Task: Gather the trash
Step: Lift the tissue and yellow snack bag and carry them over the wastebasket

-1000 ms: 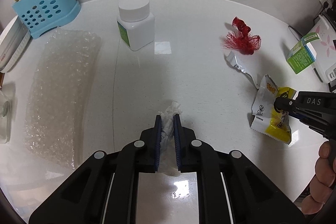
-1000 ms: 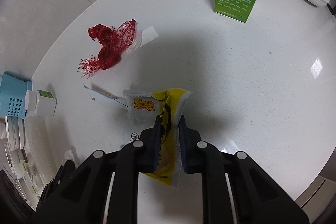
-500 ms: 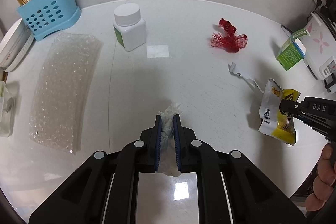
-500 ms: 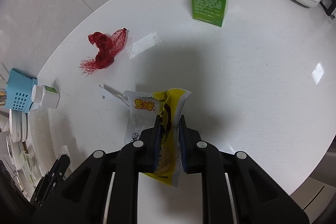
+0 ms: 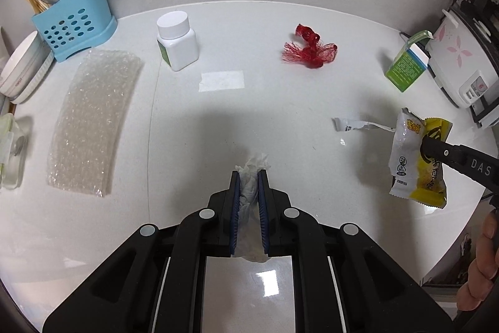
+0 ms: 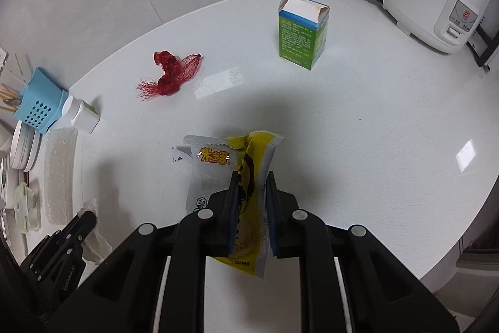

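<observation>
The left gripper (image 5: 249, 177) is clamped on a crumpled white tissue (image 5: 251, 186); the right gripper (image 6: 252, 177) pinches a yellow snack wrapper (image 6: 246, 173). Just beyond the wrapper, left of the right gripper's fingers, lies a torn white strip (image 5: 358, 124). Farther ahead sit red mesh netting (image 6: 170, 74), a green carton (image 6: 302, 36) and a white bottle (image 5: 177, 41).

One crumpled tissue (image 5: 252, 177), one snack wrapper (image 6: 237, 173), one red net (image 5: 308, 50), one torn strip (image 5: 358, 124), one green carton (image 6: 302, 31), one white bottle (image 5: 177, 41)

Snack bag held up
The right gripper (image 6: 252, 177) pinches a crinkly yellow-and-white plastic snack wrapper (image 6: 237, 167) above the round white surface (image 6: 374, 130).
</observation>
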Motion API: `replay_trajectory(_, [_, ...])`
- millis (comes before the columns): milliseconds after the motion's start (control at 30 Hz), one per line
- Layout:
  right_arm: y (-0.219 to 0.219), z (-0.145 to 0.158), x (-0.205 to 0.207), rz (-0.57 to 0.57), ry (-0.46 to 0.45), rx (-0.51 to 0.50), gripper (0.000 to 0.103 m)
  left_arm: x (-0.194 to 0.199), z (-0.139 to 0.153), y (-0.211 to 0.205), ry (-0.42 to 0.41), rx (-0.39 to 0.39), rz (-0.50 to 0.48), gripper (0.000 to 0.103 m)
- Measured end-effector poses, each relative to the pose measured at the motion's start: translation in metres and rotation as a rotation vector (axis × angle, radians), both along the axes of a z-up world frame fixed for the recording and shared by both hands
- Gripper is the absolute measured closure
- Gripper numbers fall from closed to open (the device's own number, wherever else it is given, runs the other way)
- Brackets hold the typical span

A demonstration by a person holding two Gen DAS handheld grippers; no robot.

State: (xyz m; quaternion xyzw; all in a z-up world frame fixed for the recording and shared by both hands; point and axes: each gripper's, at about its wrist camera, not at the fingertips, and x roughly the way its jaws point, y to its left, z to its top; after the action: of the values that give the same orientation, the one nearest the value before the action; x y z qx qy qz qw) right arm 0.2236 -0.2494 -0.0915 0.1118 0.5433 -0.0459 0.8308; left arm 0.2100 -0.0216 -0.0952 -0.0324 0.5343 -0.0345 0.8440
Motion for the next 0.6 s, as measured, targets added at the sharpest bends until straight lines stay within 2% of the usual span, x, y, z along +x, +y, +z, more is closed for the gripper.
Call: replay_trajectory(600, [-0.028,0.015,-0.053,0.072,-0.054,-0.015,0.088,-0.055,0.014,-0.018,-0.022,-0.003,0.017,0.093])
